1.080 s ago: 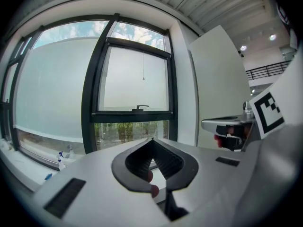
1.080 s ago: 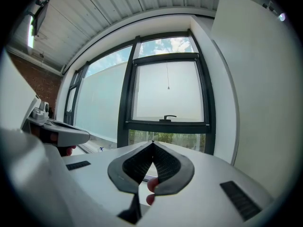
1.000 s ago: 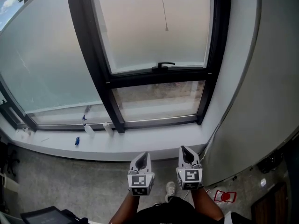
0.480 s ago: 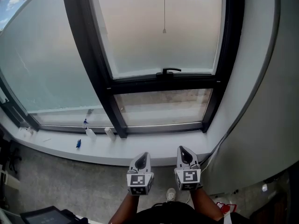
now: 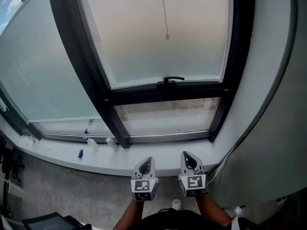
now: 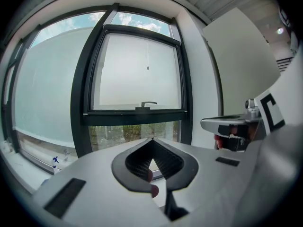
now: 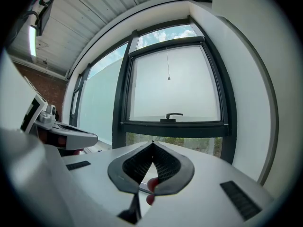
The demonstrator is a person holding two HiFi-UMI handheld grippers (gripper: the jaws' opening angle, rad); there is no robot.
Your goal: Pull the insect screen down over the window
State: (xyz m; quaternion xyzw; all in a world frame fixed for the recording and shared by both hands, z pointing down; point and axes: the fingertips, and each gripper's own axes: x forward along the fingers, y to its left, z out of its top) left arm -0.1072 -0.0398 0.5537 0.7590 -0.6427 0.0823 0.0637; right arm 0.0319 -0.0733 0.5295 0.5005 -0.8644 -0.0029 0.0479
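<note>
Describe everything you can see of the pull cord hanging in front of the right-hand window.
The pull cord is a thin dark line that comes down from beyond the top of the head view and ends in a small pale knob. It hangs free and almost straight in front of the whitish upper pane, near its middle, ending well above the black window handle. Nothing touches it. The left gripper and right gripper are shut, empty and well apart from it.

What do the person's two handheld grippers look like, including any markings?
The left gripper and right gripper are pale grey tapering shells lined with black ribbed pads. Each carries a white cube with black square markers. No sleeves show.
</note>
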